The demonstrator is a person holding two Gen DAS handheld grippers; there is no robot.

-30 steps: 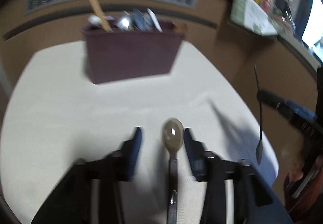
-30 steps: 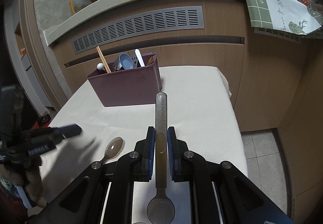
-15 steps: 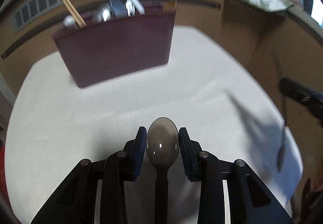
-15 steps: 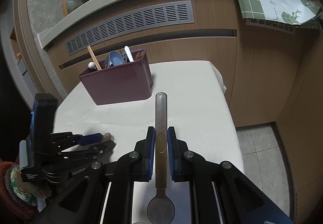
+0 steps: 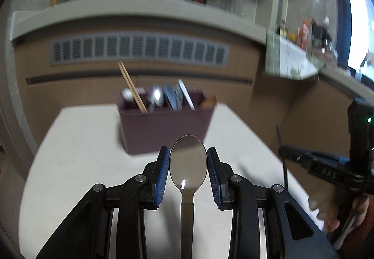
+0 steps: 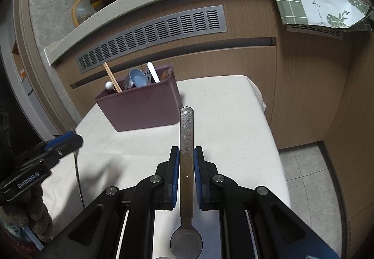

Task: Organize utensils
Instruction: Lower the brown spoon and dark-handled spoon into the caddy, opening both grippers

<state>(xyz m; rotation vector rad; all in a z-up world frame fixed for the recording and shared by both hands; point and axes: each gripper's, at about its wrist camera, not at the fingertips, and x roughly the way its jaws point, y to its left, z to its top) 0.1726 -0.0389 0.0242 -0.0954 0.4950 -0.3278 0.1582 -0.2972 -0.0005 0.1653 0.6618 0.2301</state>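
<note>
The left gripper [image 5: 188,166] had its blue-padded fingers [image 5: 163,171] closed against the bowl of a spoon [image 5: 188,165], bowl pointing to the far side and the handle running back toward the camera. The spoon was lifted above the white-covered table [image 5: 77,153].

Over on the other side, the right gripper [image 6: 187,172] clamped its fingers [image 6: 175,174] tight on the handle of a second spoon [image 6: 186,153], this one reversed: handle tip aimed at the far side, bowl near the camera at the bottom edge.

Beyond both, toward the far end of the table, stood the maroon utensil holder [image 6: 142,107], upright, with chopsticks [image 6: 112,79], a blue spoon [image 6: 136,76] and a white utensil [image 6: 153,72] poking out of the top. In the left wrist view the holder was blurred but sat straight ahead, just past the held spoon's bowl. Behind the table ran a wooden cabinet front with a grey vent grille [image 6: 152,32].
</note>
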